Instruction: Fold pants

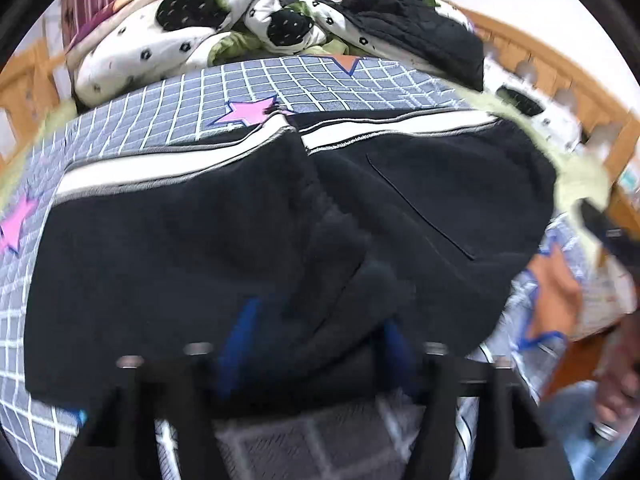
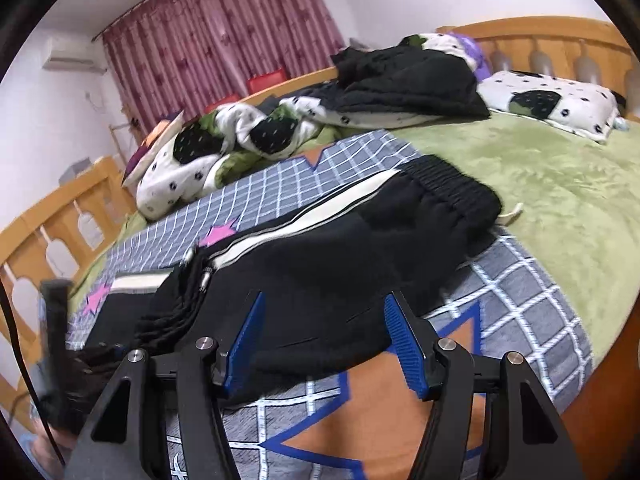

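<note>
Both my grippers, left gripper [image 1: 316, 344] and right gripper [image 2: 324, 340], have jaws apart, gripping nothing. The pants [image 2: 340, 248] lie folded over on the bed's checked blanket [image 2: 520, 300]; I'd pinch both layers, keeping edges aligned.

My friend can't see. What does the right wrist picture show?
Black pants with a white side stripe lie folded on a grey checked blanket with stars, on a green bed. The right tool hovers open over their near edge.
</note>
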Demonstrator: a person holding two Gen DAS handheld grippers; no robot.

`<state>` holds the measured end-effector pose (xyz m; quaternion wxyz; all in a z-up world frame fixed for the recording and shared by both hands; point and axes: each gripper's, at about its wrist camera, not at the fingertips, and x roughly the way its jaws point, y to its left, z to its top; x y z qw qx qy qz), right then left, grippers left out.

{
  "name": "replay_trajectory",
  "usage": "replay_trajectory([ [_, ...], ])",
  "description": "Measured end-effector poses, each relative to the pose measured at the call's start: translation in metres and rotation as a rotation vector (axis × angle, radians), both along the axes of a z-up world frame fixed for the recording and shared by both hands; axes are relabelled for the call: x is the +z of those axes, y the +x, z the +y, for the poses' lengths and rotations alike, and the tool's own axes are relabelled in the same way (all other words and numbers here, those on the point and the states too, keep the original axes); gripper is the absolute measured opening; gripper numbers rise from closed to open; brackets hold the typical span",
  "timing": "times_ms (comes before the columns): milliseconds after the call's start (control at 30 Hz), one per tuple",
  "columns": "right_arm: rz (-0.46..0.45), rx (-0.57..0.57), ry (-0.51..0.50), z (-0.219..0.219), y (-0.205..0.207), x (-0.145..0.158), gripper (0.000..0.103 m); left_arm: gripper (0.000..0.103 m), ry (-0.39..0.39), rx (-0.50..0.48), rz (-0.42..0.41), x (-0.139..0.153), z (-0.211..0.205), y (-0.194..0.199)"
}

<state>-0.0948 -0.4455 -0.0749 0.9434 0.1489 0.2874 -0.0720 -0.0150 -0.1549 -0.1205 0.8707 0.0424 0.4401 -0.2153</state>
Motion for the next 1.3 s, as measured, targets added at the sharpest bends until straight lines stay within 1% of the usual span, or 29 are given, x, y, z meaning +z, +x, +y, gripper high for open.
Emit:
replay_trajectory([
  [33,0.004,0.015,0.000,0.005,0.003,0.000,0.062,0.065,-0.029,0.002,-0.014,0.006,0.011,-0.004],
  [100,0.006,0.054,0.002,0.021,0.011,0.001,0.062,0.067,-0.055,0.020,-0.045,0.015,0.041,-0.014],
  [133,0.004,0.079,0.006,0.030,0.015,0.003,0.062,0.069,-0.060,0.046,-0.062,0.019,0.061,-0.020],
  [167,0.004,0.109,0.011,0.040,0.021,0.004,0.062,0.069,-0.058,0.070,-0.067,0.020,0.072,-0.017],
  [200,0.009,0.133,0.017,0.049,0.027,0.005,0.062,0.070,-0.054,0.115,-0.073,0.023,0.095,-0.020],
  [233,0.020,0.164,0.023,0.060,0.035,0.004,0.062,0.070,-0.051,0.149,-0.076,0.024,0.112,-0.014],
  [333,0.058,0.260,0.039,0.096,0.059,0.002,0.062,0.070,0.004,0.256,-0.069,0.018,0.156,-0.002],
  [400,0.087,0.300,0.020,0.119,0.074,-0.001,0.062,0.070,0.020,0.296,-0.052,0.009,0.182,-0.001],
  [433,0.107,0.319,0.008,0.132,0.082,-0.005,0.062,0.070,0.017,0.310,-0.040,0.005,0.193,0.000],
  [500,0.153,0.354,-0.008,0.149,0.093,-0.015,0.060,0.070,-0.008,0.303,0.001,-0.008,0.210,0.000],
  [533,0.193,0.361,-0.027,0.158,0.099,-0.024,0.053,0.070,-0.021,0.298,0.018,-0.014,0.214,0.002],
  [567,0.230,0.357,-0.047,0.164,0.103,-0.033,0.040,0.070,-0.046,0.292,0.047,-0.024,0.221,0.003],
  [600,0.285,0.357,-0.070,0.169,0.108,-0.044,0.032,0.070,-0.059,0.301,0.062,-0.032,0.225,0.005],
  [633,0.319,0.369,-0.065,0.171,0.110,-0.055,0.023,0.069,-0.073,0.317,0.064,-0.036,0.227,0.005],
  [667,0.314,0.359,-0.068,0.171,0.108,-0.059,0.022,0.069,-0.093,0.322,0.053,-0.037,0.229,0.004],
  [733,0.274,0.386,-0.080,0.170,0.095,-0.053,0.020,0.069,-0.132,0.324,0.023,-0.032,0.233,0.002],
  [800,0.201,0.414,-0.016,0.161,0.077,-0.039,0.020,0.069,-0.153,0.324,-0.002,-0.028,0.235,0.002],
  [833,0.190,0.420,-0.004,0.159,0.072,-0.036,0.020,0.069,-0.132,0.324,-0.004,-0.029,0.233,0.006],
  [900,0.235,0.423,-0.050,0.165,0.071,-0.045,0.021,0.069,-0.094,0.320,-0.007,-0.033,0.229,0.011],
  [967,0.286,0.418,-0.105,0.172,0.077,-0.057,0.025,0.069,-0.072,0.315,-0.002,-0.038,0.225,0.013],
  [1000,0.303,0.423,-0.130,0.175,0.079,-0.062,0.025,0.069,-0.086,0.302,-0.007,-0.035,0.225,0.011],
  [1033,0.304,0.429,-0.131,0.175,0.080,-0.060,0.026,0.069,-0.104,0.291,-0.013,-0.032,0.227,0.009],
  [1067,0.283,0.433,-0.108,0.171,0.079,-0.055,0.029,0.069,-0.127,0.273,-0.036,-0.025,0.228,0.005],
  [1100,0.251,0.438,-0.080,0.165,0.076,-0.047,0.031,0.069,-0.129,0.269,-0.054,-0.021,0.229,0.004],
  [1133,0.222,0.434,-0.069,0.162,0.076,-0.040,0.037,0.069,-0.122,0.272,-0.087,-0.015,0.229,0.003],
  [1167,0.182,0.422,-0.064,0.159,0.078,-0.030,0.046,0.069,-0.107,0.281,-0.108,-0.009,0.228,0.006],
  [1200,0.158,0.415,-0.068,0.157,0.083,-0.024,0.049,0.069,-0.100,0.282,-0.109,-0.004,0.227,0.012],
  [1233,0.148,0.405,-0.079,0.156,0.093,-0.018,0.051,0.069,-0.097,0.281,-0.100,0.000,0.226,0.021],
  [1300,0.175,0.394,-0.113,0.159,0.118,-0.012,0.051,0.069,-0.089,0.281,-0.085,0.007,0.223,0.036],
])
